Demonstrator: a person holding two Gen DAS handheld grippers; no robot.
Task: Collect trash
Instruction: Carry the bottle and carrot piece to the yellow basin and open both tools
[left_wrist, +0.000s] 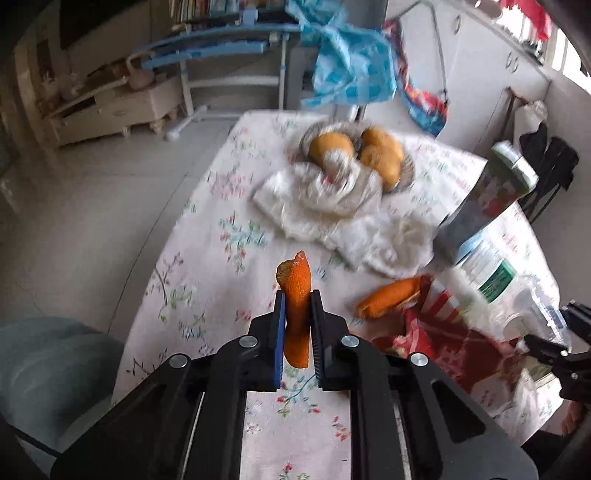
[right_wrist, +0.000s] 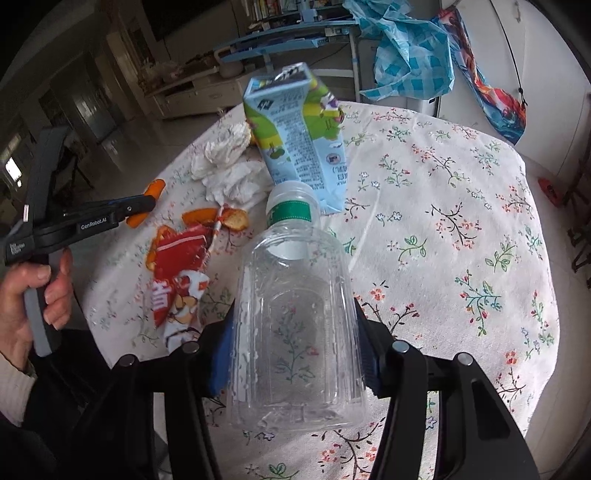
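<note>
trash on the flowered table, both grippers loaded

left gripper (left_wrist: 298, 314): fingers narrow, clamped on a strip of orange peel (left_wrist: 296, 291) that stands upright between the blue pads, lifted above the tablecloth (left_wrist: 207, 258) near the table's near left edge. seen from the right wrist, this gripper (right_wrist: 146, 205) reaches in over the left edge, held by the person's hand (right_wrist: 33, 291).

right gripper (right_wrist: 295, 347): fingers set wide around the base of a clear plastic bottle (right_wrist: 295, 314), holding it; the bottle's open neck with green label band points away toward the table's middle.

on the table, left half:
- second orange peel (left_wrist: 388, 297), lying flat beside a red snack wrapper (right_wrist: 181, 266).
- further peel pieces (right_wrist: 234, 219) at the wrapper's far end.
- crumpled white tissues (right_wrist: 229, 166), toward the far left edge.
- light blue drink carton (right_wrist: 295, 136), upright and tilted, just beyond the bottle's neck.
- fruit on a plate (left_wrist: 369, 151) near the far edge, blurred.

beyond the table: blue checked plastic bag (right_wrist: 406, 48), hanging.
</note>
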